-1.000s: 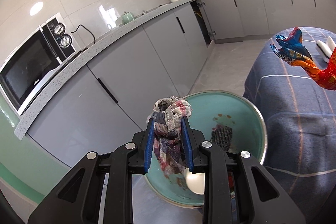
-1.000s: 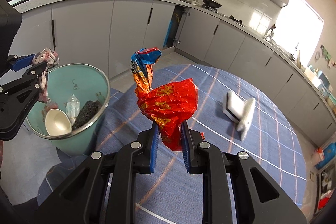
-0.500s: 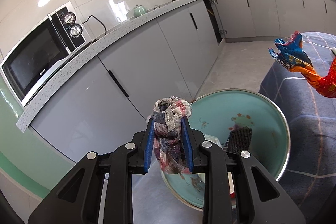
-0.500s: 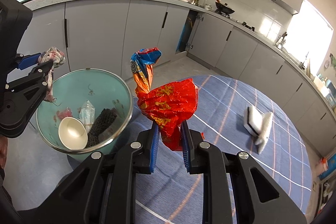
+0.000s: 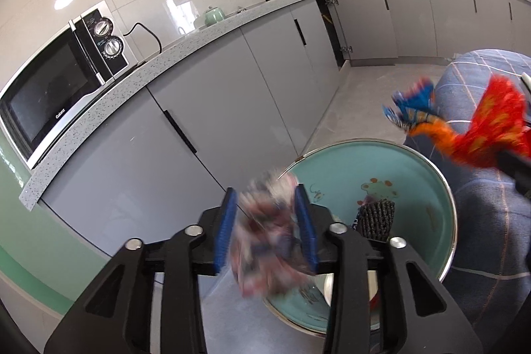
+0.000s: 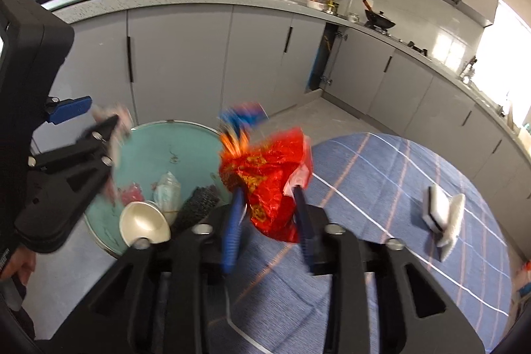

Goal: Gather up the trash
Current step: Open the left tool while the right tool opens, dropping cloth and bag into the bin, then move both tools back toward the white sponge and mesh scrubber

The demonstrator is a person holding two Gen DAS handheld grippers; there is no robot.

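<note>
Patterned rag (image 5: 270, 238) is seen blurred between the left gripper (image 5: 265, 224) pads, at the near rim of the teal bin (image 5: 428, 175), jaws opening — release is judged underway so it drops in. Red snack wrapper (image 6: 268, 184) sits between the right gripper (image 6: 268, 221) pads, just beside the bin on the tablecloth (image 6: 398, 181) side; jaws opening too, gaps visible. Bin already holds a cup (image 6: 144, 224), black scrubber (image 6: 199, 204) & plastic bits. A sponge (image 6: 443, 214) is left on the cloth, well apart.
</note>
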